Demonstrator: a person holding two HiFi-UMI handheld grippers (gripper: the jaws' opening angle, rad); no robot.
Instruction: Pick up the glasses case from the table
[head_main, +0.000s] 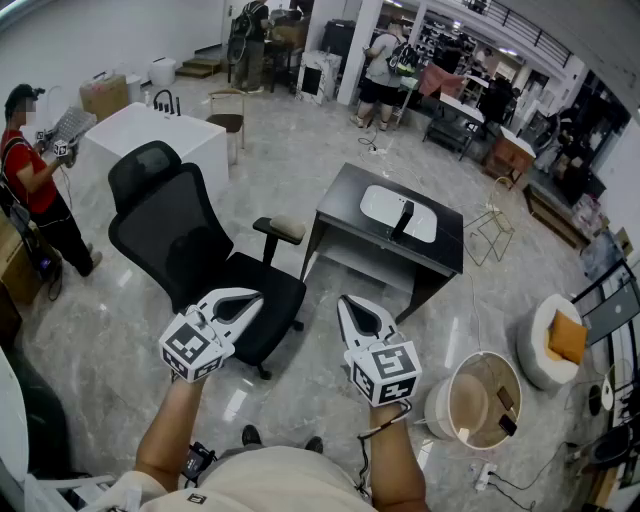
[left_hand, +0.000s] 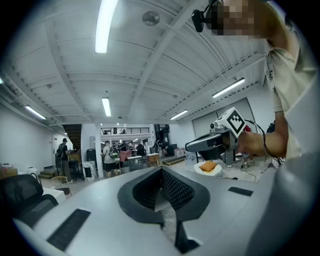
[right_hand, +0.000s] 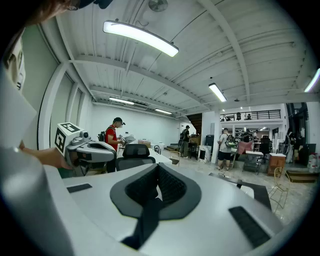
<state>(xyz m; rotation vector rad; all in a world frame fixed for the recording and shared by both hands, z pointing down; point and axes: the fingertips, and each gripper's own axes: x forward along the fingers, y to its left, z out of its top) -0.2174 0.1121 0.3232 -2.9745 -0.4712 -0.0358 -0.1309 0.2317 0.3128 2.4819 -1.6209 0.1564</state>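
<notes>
The glasses case (head_main: 402, 219) is a black oblong lying on a white mat (head_main: 380, 206) on a dark table (head_main: 345, 195), a few steps ahead of me. Both grippers are held in the air well short of the table, pointing roughly level. My left gripper (head_main: 257, 296) hangs over the seat of an office chair, jaws together with nothing between them. My right gripper (head_main: 345, 300) is beside it, jaws also together and empty. In the left gripper view the left gripper (left_hand: 161, 170) has the right one off to its side. The right gripper view shows the right gripper's (right_hand: 157, 166) closed tips.
A black office chair (head_main: 180, 235) stands between me and the table's left side. A round white bin (head_main: 482, 400) and a white pouf with an orange cushion (head_main: 556, 340) sit at the right. A person in red (head_main: 30, 170) stands far left by a white table (head_main: 150, 135).
</notes>
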